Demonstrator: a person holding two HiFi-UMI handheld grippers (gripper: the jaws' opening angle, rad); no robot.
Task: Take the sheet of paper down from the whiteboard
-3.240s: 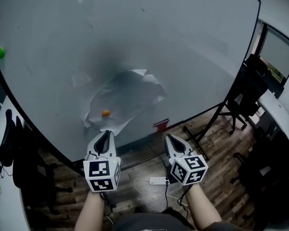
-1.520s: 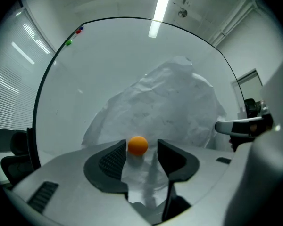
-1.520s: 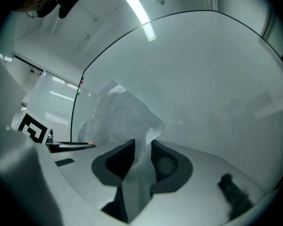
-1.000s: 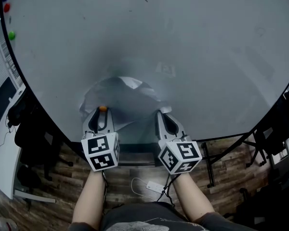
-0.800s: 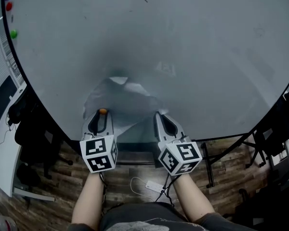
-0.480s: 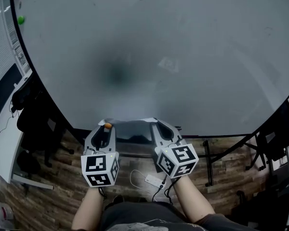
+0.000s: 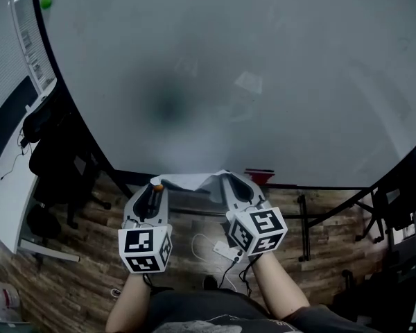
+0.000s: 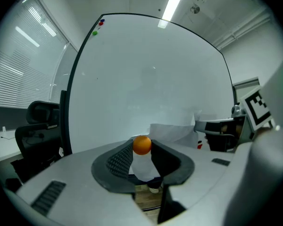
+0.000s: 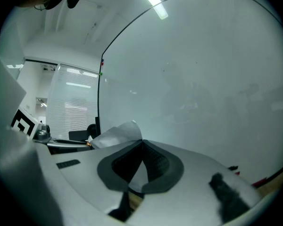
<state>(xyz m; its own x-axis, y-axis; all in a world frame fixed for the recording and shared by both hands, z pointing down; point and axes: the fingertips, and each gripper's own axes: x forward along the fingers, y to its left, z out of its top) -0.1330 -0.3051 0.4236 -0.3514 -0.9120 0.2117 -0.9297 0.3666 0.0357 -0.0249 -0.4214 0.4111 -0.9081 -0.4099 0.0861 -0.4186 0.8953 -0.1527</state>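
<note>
Holding sheet of paper (image 7: 194, 181), off whiteboard (image 7: 277, 75)

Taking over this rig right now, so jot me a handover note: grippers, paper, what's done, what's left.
Left gripper: shut on the orange magnet, sheet of paper in its jaws too.
Right gripper: shut on the sheet's other corner.
Sheet: off the whiteboard, held between both grippers below its bottom edge.
Done: takedown.
Left: probably just set sheet and magnet aside.
</note>
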